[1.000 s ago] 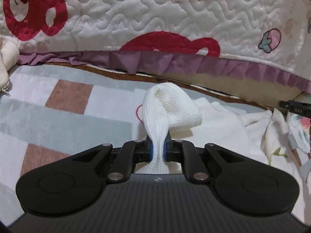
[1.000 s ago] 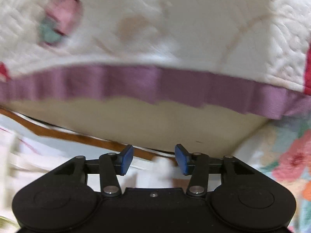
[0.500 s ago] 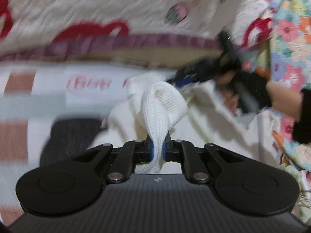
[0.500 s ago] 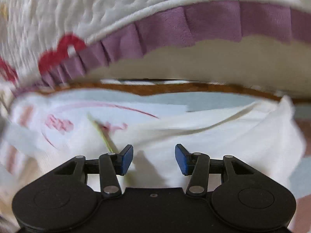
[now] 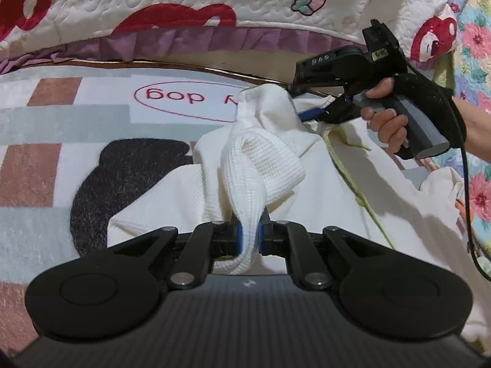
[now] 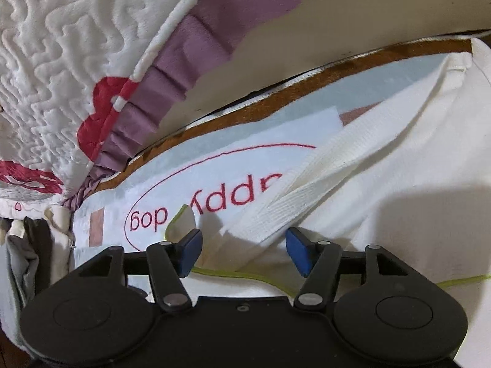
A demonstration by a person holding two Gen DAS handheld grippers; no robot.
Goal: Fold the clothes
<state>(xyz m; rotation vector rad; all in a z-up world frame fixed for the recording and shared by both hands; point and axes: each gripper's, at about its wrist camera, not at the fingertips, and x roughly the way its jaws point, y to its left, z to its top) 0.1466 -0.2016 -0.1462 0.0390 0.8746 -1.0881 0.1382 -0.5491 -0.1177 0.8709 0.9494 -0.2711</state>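
Observation:
A cream-white knit garment (image 5: 322, 190) with a thin yellow-green seam lies spread on the rug. My left gripper (image 5: 248, 234) is shut on a bunched ribbed part of it, which stands up in a fold in front of the jaws. In the left wrist view the right gripper (image 5: 307, 113), held in a person's hand (image 5: 386, 122), reaches down to the garment's far edge. In the right wrist view my right gripper (image 6: 244, 245) has its jaws opening just above the garment (image 6: 399, 199). A ribbed band (image 6: 307, 190) lies between the blue pads, which do not press on it.
The rug (image 5: 92, 116) has brown and grey blocks, a black patch (image 5: 129, 178) and a red oval with lettering. A quilted bedcover with a purple frill (image 5: 214, 36) hangs along the far side. Floral fabric (image 5: 478, 184) lies at the right. A cable hangs from the right gripper.
The right gripper has tipped down from the bedcover to the garment and come into the left wrist view. The left gripper has swung right, still gripping the ribbed fabric.

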